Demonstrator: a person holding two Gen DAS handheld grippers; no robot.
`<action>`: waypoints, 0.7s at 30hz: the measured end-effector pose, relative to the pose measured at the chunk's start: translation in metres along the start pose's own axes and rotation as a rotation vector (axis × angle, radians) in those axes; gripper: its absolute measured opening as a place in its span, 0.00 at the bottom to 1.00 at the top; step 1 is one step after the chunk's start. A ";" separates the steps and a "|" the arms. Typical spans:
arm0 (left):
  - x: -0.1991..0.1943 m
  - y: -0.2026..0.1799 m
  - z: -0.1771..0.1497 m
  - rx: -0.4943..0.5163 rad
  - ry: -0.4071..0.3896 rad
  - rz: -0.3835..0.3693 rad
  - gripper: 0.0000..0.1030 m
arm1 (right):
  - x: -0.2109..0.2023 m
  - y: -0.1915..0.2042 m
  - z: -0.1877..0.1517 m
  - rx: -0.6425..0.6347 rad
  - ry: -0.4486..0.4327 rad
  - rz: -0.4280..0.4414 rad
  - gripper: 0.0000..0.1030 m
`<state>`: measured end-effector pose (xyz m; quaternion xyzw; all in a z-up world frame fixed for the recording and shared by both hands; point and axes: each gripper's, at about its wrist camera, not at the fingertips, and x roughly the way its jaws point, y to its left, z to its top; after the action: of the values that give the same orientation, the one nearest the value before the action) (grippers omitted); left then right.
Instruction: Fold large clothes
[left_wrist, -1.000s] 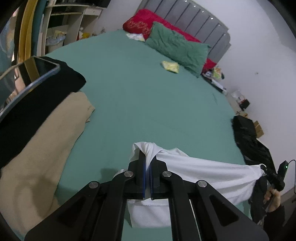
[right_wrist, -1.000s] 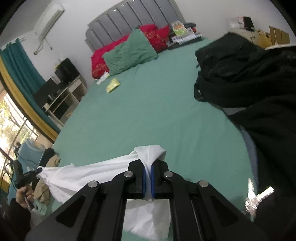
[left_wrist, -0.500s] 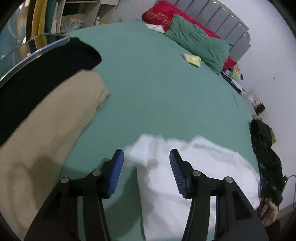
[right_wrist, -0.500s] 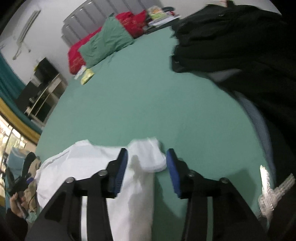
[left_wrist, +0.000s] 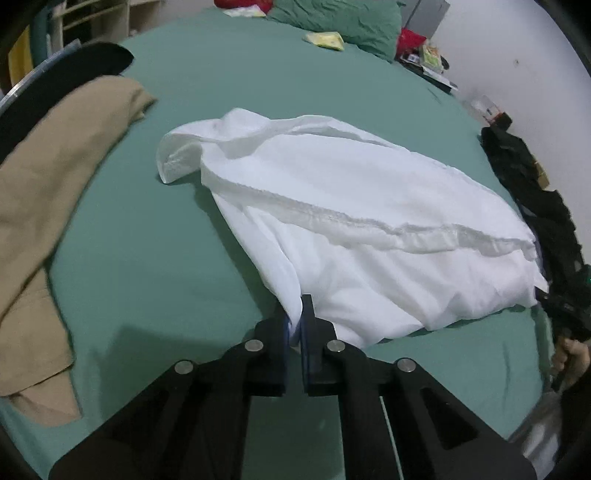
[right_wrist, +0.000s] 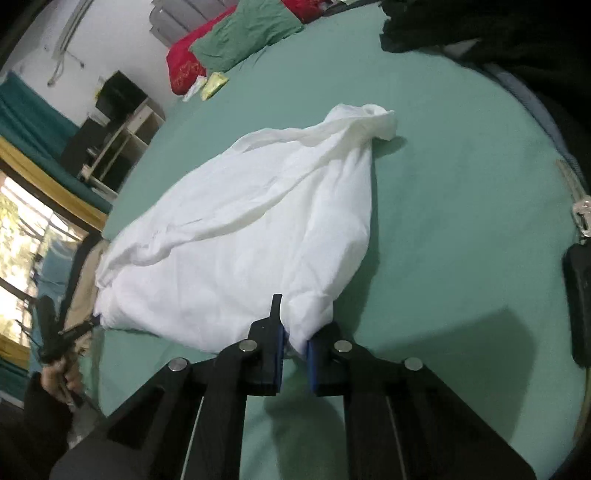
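1. White garment (left_wrist: 351, 206) is spread in a loose heap on the green bedsheet (left_wrist: 147, 258), directly ahead of both tools.
2. One near corner of the cloth is pinched between the closed jaws of the left gripper (left_wrist: 294, 326).
3. Another near corner is gathered between the blue pads (right_wrist: 277, 350) of the right gripper (right_wrist: 293, 345), whose jaws are narrowed onto the fabric with a small gap showing.
4. A beige garment (left_wrist: 44, 192) is seen to the left of the left gripper.
5. Black clothing (right_wrist: 480, 33) is piled far ahead and right of the right gripper.
6. Green and red pillows (right_wrist: 243, 37) are seen at the far end.
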<state>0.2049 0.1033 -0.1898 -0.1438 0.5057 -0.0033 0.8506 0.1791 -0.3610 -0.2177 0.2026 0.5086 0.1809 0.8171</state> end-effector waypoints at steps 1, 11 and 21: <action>-0.004 -0.001 -0.001 0.005 -0.005 0.005 0.05 | -0.003 0.002 -0.002 -0.003 -0.002 -0.005 0.10; -0.059 0.008 -0.036 -0.004 -0.035 -0.002 0.05 | -0.042 0.007 -0.040 0.027 -0.035 -0.026 0.09; -0.064 0.029 -0.080 -0.043 0.154 0.045 0.07 | -0.057 0.006 -0.067 0.116 0.017 -0.036 0.13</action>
<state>0.1011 0.1217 -0.1779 -0.1498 0.5727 0.0157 0.8058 0.0941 -0.3750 -0.1983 0.2390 0.5285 0.1380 0.8028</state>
